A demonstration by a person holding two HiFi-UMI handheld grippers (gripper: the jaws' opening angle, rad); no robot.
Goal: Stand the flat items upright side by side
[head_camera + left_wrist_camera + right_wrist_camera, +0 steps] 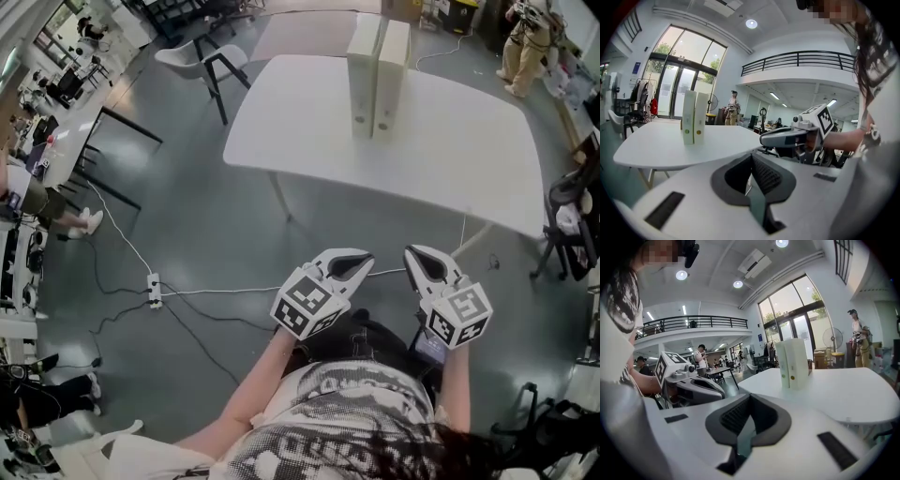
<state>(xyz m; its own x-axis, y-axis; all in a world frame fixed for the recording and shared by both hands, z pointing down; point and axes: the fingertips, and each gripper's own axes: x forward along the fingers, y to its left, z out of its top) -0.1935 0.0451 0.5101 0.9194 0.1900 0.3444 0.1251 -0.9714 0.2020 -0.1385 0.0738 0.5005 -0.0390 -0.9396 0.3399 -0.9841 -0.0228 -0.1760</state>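
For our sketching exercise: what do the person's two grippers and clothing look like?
Both the left gripper and right gripper have pale grey-white shells with dark ribbed pads inside. Each carries a cube of black-and-white square markers. The person wears a short-sleeved white T-shirt with dark print.

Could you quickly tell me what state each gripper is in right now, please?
Left gripper: closed, jaws together, holding nothing.
Right gripper: closed, jaws together, holding nothing.
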